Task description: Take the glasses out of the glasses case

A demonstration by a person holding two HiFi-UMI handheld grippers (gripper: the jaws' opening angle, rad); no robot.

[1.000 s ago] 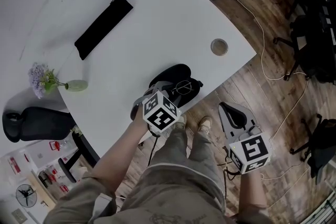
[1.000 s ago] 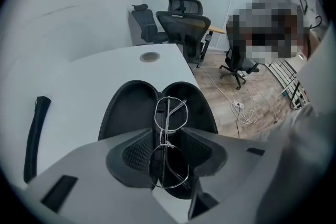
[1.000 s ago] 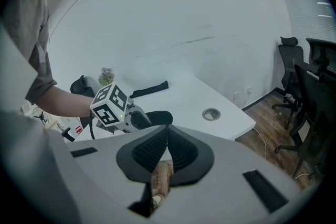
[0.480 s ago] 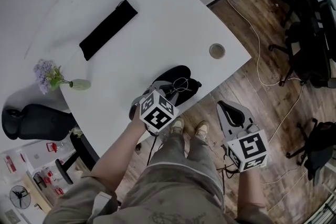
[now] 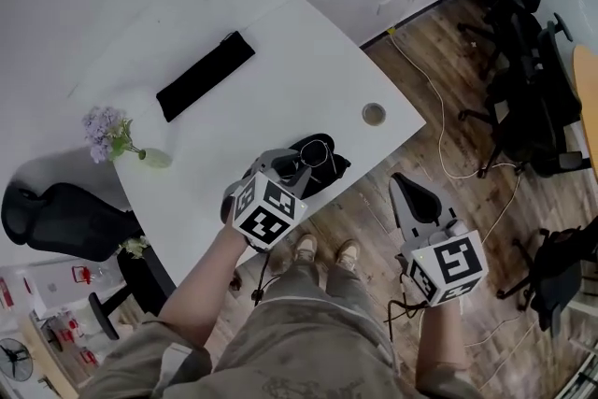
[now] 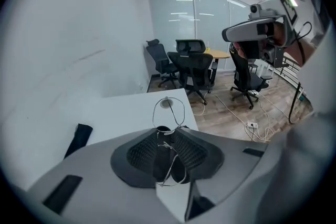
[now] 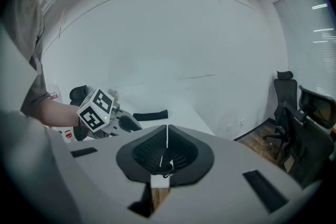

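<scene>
The wire-framed glasses (image 5: pixel 316 151) hang in the air just above the open black glasses case (image 5: pixel 329 171), which lies at the near edge of the white table (image 5: pixel 280 61). My left gripper (image 5: pixel 291 165) is shut on the glasses. In the left gripper view one round lens rim (image 6: pixel 168 110) sticks out past the fingertips and the rest of the frame runs back between the pads of that gripper (image 6: pixel 168 131). My right gripper (image 5: pixel 411 193) hovers over the wooden floor to the right of the table; in its own view this gripper (image 7: pixel 167 139) is shut with nothing in it.
A long black pouch (image 5: pixel 206 75) lies at the table's far side. A small vase of purple flowers (image 5: pixel 114 137) stands at the left corner. A round cable port (image 5: pixel 374 114) sits near the right edge. Office chairs (image 5: pixel 523 79) and cables crowd the floor at right.
Both grippers have risen. The left one has come up off the case with the glasses in its jaws, and the table looks farther below.
</scene>
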